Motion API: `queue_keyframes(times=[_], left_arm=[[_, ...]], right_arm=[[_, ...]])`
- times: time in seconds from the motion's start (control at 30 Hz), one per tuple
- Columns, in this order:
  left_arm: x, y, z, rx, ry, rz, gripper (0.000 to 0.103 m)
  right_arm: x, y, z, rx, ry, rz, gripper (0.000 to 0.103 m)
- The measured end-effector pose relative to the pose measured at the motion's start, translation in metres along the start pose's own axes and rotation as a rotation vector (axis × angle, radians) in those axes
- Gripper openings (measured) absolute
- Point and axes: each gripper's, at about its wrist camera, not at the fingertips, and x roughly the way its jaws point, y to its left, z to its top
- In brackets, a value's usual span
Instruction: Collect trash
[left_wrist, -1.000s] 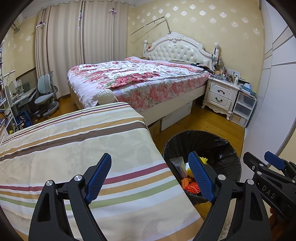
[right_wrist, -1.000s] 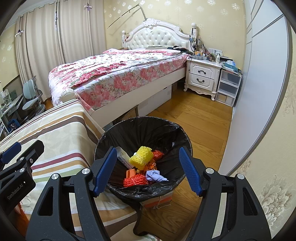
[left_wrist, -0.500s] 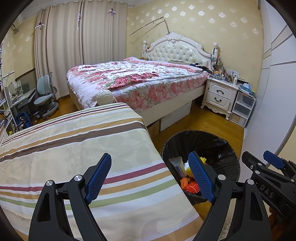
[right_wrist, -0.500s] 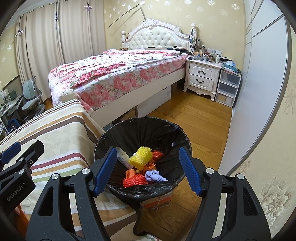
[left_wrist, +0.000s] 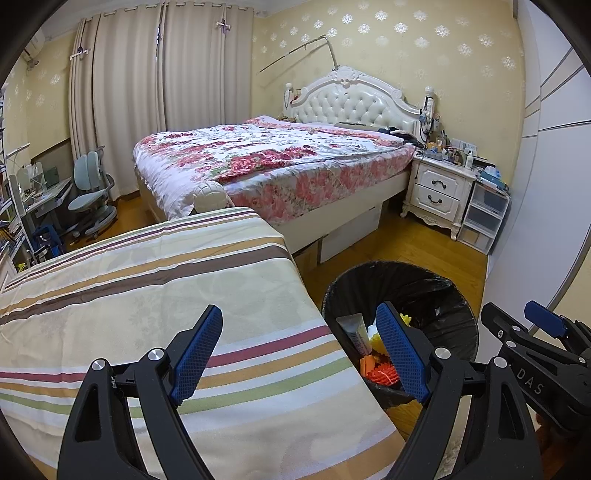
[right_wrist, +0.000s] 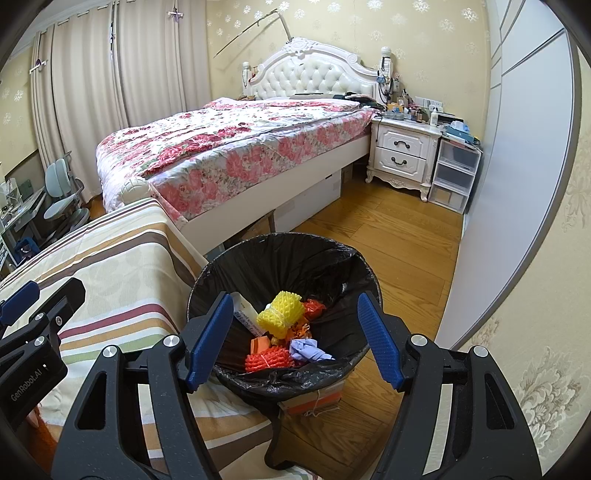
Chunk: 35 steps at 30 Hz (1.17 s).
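Nothing much had moved since a moment before. My left tongs (left_wrist: 299, 349) and right tongs (right_wrist: 293, 338) both stayed wide open, holding nothing. The trash (right_wrist: 280, 314) lay in the black bin (right_wrist: 284, 254) beside the striped surface (left_wrist: 147, 295).

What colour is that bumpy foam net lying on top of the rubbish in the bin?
Bright yellow. The foam net shows best in the right wrist view.

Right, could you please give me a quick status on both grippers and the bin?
Left gripper open, empty. Right gripper open, empty, above trash bin. Foam nets inside; nothing blocking.
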Motion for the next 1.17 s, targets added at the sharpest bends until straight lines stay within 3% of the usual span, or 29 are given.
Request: queue_keyframes(times=[0.4,0.8,1.17], left_arm=[[-0.005,0.001,0.005,0.008,-0.022,0.017,0.083],[0.001,0.003,0.005,0.005,-0.006,-0.029,0.084],[0.009,0.031,0.000,-0.006,-0.002,0.064,0.084]], right_arm=[[0.000,0.000,0.000,0.000,0.000,0.000,0.068],[-0.003,0.002,-0.002,-0.002,0.002,0.000,0.068],[-0.005,0.018,-0.003,-0.033,0.013,0.023,0.068]])
